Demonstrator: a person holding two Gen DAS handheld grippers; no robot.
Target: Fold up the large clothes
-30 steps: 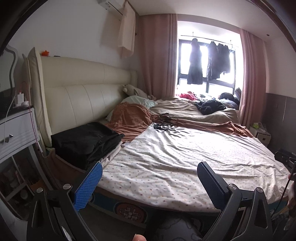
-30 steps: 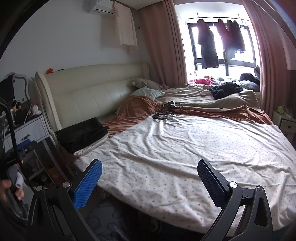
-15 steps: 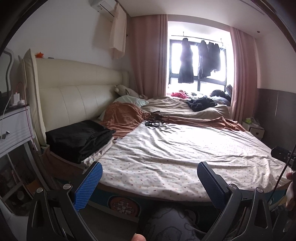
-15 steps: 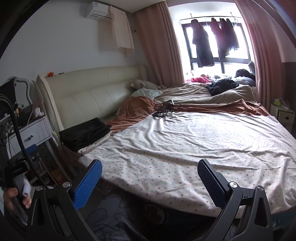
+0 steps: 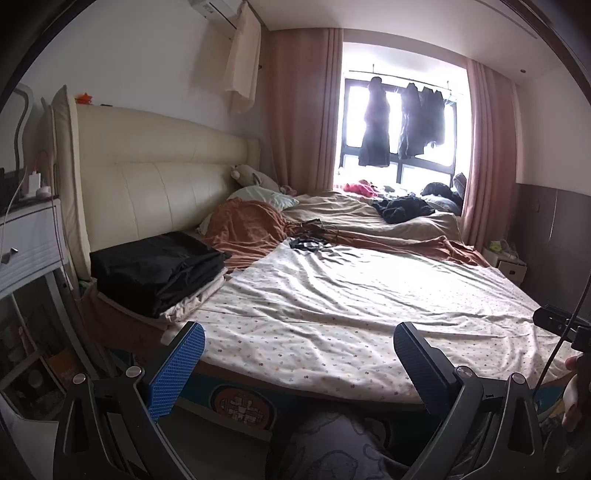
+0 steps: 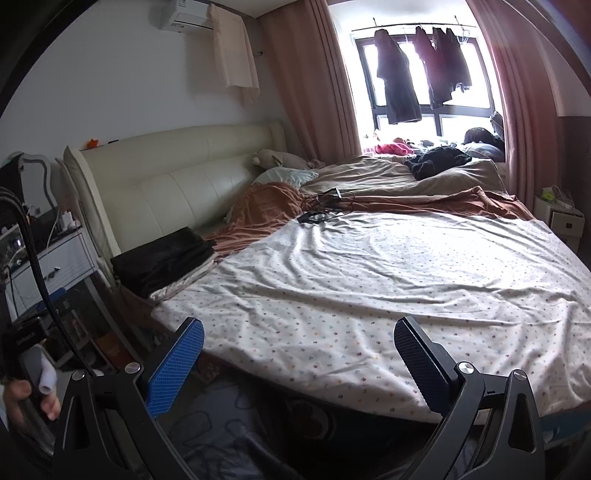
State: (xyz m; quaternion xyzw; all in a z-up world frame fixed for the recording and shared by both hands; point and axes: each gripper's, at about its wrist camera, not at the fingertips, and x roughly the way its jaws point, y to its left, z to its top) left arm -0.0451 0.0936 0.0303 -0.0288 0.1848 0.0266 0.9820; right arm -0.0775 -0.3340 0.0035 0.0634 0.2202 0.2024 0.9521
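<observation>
While both tongs, left (image 5: 299,363) and right (image 6: 299,360), gape empty, we'd pinch the soft, light dotted sheet (image 6: 388,280) (spread across the bed (image 5: 236,400)) at its near corners.

One bed (image 5: 332,295), one stack of folded black clothes (image 5: 155,269) at nine o'clock, three dark garments (image 5: 402,125) hanging at twelve o'clock, two pink curtains (image 5: 303,110), one air conditioner (image 6: 184,16), two open grippers (image 5: 299,365)

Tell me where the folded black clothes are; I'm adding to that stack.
The folded black clothes lie at the bed's left edge in both views, against the cream padded headboard.
</observation>
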